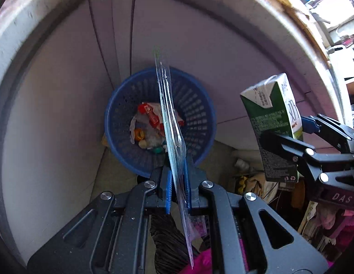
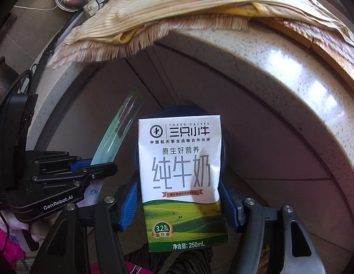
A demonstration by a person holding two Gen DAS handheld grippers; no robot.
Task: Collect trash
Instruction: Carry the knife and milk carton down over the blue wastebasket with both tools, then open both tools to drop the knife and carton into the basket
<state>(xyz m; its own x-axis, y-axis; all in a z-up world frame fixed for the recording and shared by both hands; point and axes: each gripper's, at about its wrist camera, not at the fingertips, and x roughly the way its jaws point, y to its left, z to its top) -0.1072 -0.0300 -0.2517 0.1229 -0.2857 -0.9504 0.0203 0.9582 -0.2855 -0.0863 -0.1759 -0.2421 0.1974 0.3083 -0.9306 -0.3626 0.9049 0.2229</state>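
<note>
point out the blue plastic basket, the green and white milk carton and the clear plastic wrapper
blue plastic mesh basket (image 1: 199, 105), left wrist view, inner right wall
green and white milk carton (image 2: 180, 159), right wrist view, printed front face
clear flat plastic wrapper (image 1: 169, 105), left wrist view, middle of the sheet

Both views look steeply down along their own tool. The left wrist view faces the blue basket (image 1: 159, 123) on the floor, close below. The right wrist view is filled by the milk carton (image 2: 181, 182), very near. Each sees the other's tool, the carton and the worktop (image 2: 279, 73) edge.
</note>
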